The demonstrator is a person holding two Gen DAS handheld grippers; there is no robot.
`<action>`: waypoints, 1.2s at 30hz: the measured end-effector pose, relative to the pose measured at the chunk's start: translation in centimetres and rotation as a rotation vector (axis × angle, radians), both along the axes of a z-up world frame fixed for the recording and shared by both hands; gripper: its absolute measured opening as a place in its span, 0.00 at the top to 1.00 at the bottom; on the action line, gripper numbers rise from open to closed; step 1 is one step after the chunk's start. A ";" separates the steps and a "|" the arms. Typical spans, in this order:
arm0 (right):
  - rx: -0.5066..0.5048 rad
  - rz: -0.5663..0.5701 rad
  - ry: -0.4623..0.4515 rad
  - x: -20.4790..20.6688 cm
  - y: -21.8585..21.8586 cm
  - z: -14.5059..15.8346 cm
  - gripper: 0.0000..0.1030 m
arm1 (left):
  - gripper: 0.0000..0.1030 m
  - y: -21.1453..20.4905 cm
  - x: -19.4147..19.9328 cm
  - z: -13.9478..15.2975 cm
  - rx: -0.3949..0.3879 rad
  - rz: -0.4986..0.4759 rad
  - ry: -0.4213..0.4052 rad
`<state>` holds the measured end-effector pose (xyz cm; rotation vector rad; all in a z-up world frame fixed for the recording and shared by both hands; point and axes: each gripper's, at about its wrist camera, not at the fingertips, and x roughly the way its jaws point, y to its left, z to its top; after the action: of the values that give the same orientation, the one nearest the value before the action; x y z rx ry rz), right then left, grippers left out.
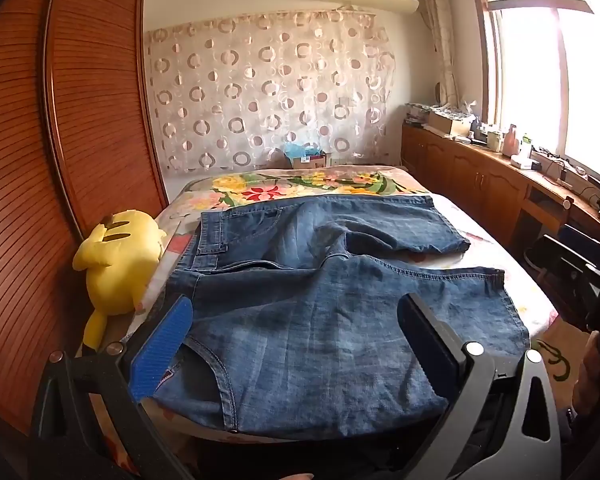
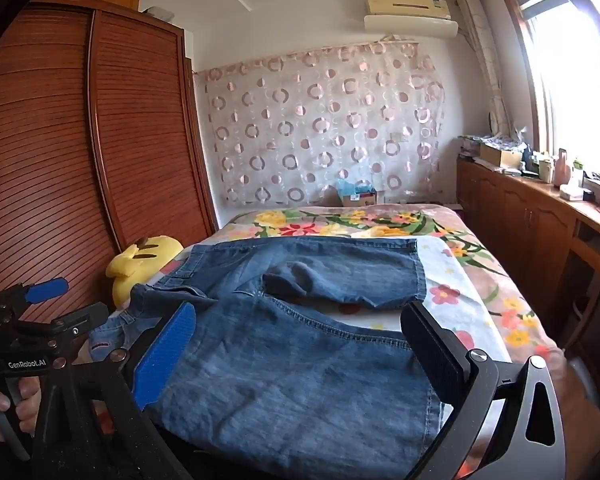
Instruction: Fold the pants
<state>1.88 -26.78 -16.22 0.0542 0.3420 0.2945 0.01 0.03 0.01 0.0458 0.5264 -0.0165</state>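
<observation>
At far left a yellow plush toy (image 1: 118,258) lies beside the wooden wardrobe (image 1: 60,140). Your left gripper (image 1: 296,336) gapes wide and empty above the near leg of the denim shorts (image 1: 300,300), spread on the floral bed (image 1: 300,184). Your right gripper (image 2: 300,344) hovers likewise, jaws apart, clasping nothing.

Bright window (image 1: 548,80) lights low wooden cabinets (image 1: 472,184), slatted wardrobe (image 1: 60,140), circle-patterned curtain (image 1: 268,96).

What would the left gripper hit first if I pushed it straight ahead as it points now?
Probably the jeans: the open left gripper angles down at the denim near the waist, nothing between. Depth is unclear.
</observation>
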 end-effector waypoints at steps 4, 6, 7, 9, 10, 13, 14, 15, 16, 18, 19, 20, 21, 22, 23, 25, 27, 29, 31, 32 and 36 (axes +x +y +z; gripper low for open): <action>-0.001 0.005 -0.004 0.0 0.1 0.0 0.01 | 0.00 0.0 0.0 0.0 -0.001 -0.001 0.000; 0.006 0.001 -0.008 0.0 0.0 0.0 0.01 | 0.00 0.0 0.0 0.0 -0.002 -0.001 -0.002; 0.005 0.001 -0.009 -0.1 0.0 0.0 0.01 | 0.00 0.0 0.0 0.0 -0.001 -0.001 -0.002; 0.004 -0.001 -0.011 -0.1 0.0 0.0 0.01 | 0.00 0.0 0.0 0.0 -0.001 0.000 -0.002; 0.004 -0.002 -0.010 -0.1 0.0 0.0 0.01 | 0.00 0.0 0.0 0.0 -0.001 0.000 -0.002; 0.006 -0.001 -0.011 -0.1 -0.1 0.0 0.01 | 0.00 0.0 0.0 0.0 -0.001 0.000 -0.003; 0.005 -0.001 -0.010 0.0 -0.1 -0.1 0.01 | 0.00 0.0 -0.1 0.0 -0.001 0.001 -0.004; 0.003 0.000 -0.008 -0.1 0.1 0.0 0.01 | 0.00 0.0 0.0 0.0 -0.001 0.000 -0.004; 0.003 0.002 -0.007 -0.2 0.2 0.0 0.01 | 0.00 0.0 0.0 0.0 0.000 0.000 -0.004; 0.002 0.002 -0.007 -0.2 0.1 0.0 0.01 | 0.00 0.0 -0.1 0.0 -0.001 0.000 -0.004; 0.002 0.001 -0.007 -0.1 0.1 0.0 0.01 | 0.00 0.0 -0.1 0.0 -0.001 0.000 -0.004; 0.002 0.000 -0.006 -0.2 -0.1 0.1 0.01 | 0.00 0.0 -0.1 0.0 0.000 0.000 -0.005; 0.002 0.001 -0.005 -0.2 -0.1 0.1 0.01 | 0.00 0.0 -0.1 0.0 -0.001 -0.001 -0.005; 0.001 0.000 -0.008 -0.2 0.0 0.0 0.01 | 0.00 0.0 -0.1 0.0 -0.001 0.000 -0.005; 0.002 0.000 -0.008 -0.2 -0.1 0.0 0.01 | 0.00 0.0 -0.1 0.0 -0.002 0.000 -0.005; 0.000 0.001 -0.007 -0.2 -0.1 -0.1 0.01 | 0.00 0.0 -0.1 0.0 -0.003 0.000 -0.005; 0.001 0.000 -0.007 -0.2 -0.1 -0.1 0.01 | 0.00 0.0 -0.1 0.0 -0.002 -0.001 -0.006; 0.001 0.000 -0.008 -0.2 -0.1 -0.1 0.01 | 0.00 0.0 -0.1 0.0 -0.004 -0.001 -0.007; 0.000 -0.001 -0.008 -0.2 0.0 -0.1 0.01 | 0.00 0.0 -0.1 0.0 -0.004 -0.001 -0.008; 0.000 -0.001 -0.007 -0.2 0.0 -0.1 0.01 | 0.00 0.0 -0.1 0.0 -0.004 -0.001 -0.008; 0.000 -0.001 -0.008 -0.2 -0.2 -0.1 0.01 | 0.00 0.1 -0.1 0.0 -0.006 -0.001 -0.010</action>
<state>1.64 -26.93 -16.29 0.0531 0.3336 0.2939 -0.11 0.10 0.03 0.0407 0.5166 -0.0189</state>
